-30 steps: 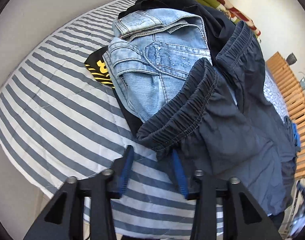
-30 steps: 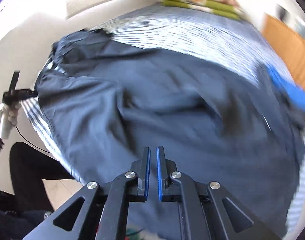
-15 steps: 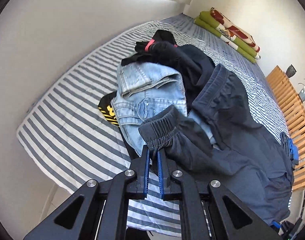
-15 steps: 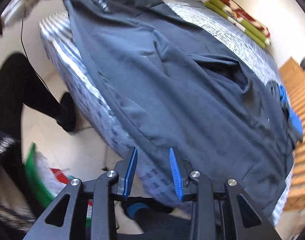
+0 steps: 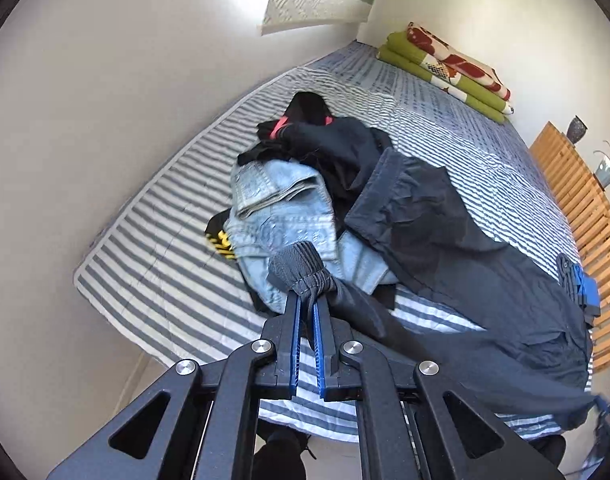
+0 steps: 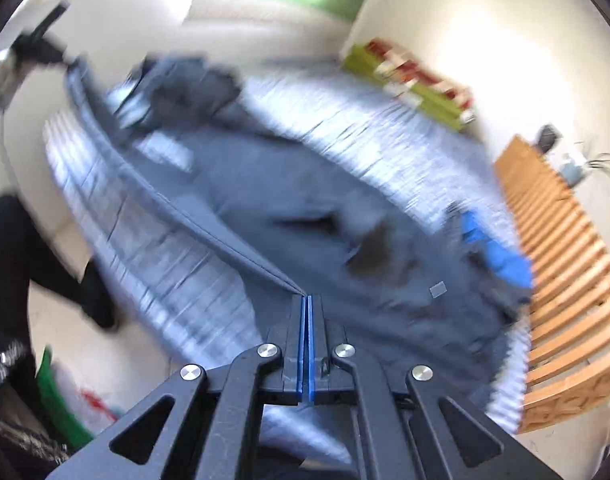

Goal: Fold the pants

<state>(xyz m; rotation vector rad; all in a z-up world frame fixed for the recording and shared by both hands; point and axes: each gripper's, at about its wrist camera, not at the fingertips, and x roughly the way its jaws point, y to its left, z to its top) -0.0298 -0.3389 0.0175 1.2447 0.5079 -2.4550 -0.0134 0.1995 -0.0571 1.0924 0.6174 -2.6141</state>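
Dark navy pants [image 5: 457, 264] sprawl over the striped bed [image 5: 153, 272]. My left gripper [image 5: 307, 304] is shut on their elastic waistband [image 5: 301, 272], bunched at the fingertips and lifted off the bed. In the blurred right wrist view my right gripper [image 6: 307, 304] is shut on an edge of the same pants [image 6: 305, 204]. A taut fold of fabric runs from its tips up left to the left gripper [image 6: 41, 46], seen at the far top left.
A pile of light blue jeans [image 5: 281, 216] and black clothes [image 5: 325, 140] lies on the bed beyond the waistband. Folded green and red blankets [image 5: 449, 68] rest at the far end. Wooden slats [image 5: 585, 216] stand on the right. A person's dark leg [image 6: 21, 248] is at left.
My left gripper has shut on the waistband and lifted it back from the pile. My right gripper was open half a second ago and is now shut on the pants edge, pulling it taut.
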